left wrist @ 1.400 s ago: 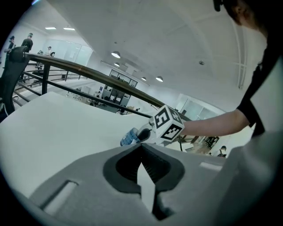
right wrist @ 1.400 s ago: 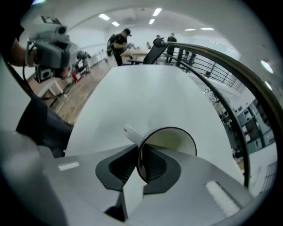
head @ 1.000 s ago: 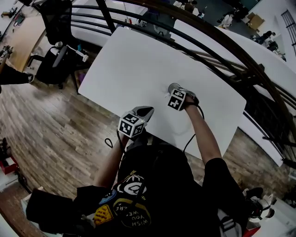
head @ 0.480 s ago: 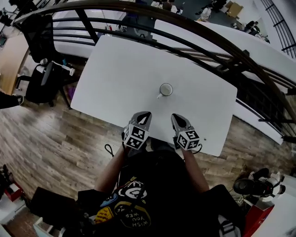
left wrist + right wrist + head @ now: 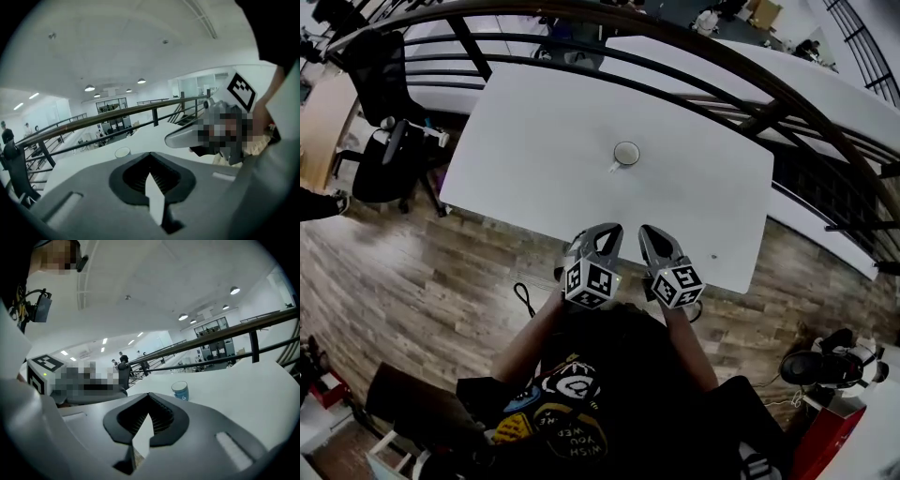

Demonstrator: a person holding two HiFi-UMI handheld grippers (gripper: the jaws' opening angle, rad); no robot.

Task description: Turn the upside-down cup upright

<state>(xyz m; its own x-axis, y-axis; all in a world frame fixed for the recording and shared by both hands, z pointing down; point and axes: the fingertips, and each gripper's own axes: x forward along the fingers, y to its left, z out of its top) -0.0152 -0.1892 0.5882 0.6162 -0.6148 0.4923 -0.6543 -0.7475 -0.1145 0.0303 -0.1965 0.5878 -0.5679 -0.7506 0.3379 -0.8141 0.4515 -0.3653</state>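
Observation:
A blue cup (image 5: 626, 153) stands upright, mouth up, alone near the middle of the white table (image 5: 534, 141). The left gripper view shows the cup (image 5: 123, 152) far ahead, and in the right gripper view the cup (image 5: 180, 391) is small and blue. My left gripper (image 5: 607, 231) and right gripper (image 5: 647, 232) hover side by side over the table's near edge, well short of the cup. Both are shut with nothing between the jaws, as the left gripper (image 5: 151, 183) and right gripper (image 5: 145, 422) show in their own views.
A dark curved railing (image 5: 703, 70) runs along the table's far side. A black office chair (image 5: 389, 112) stands at the left on the wood floor (image 5: 422, 281). A small dark speck (image 5: 713, 257) lies near the table's front right edge.
The right gripper has let go of the cup and pulled back, rolling, to the table's near edge. The left gripper has shifted beside it. The cup now stands alone, mouth up.

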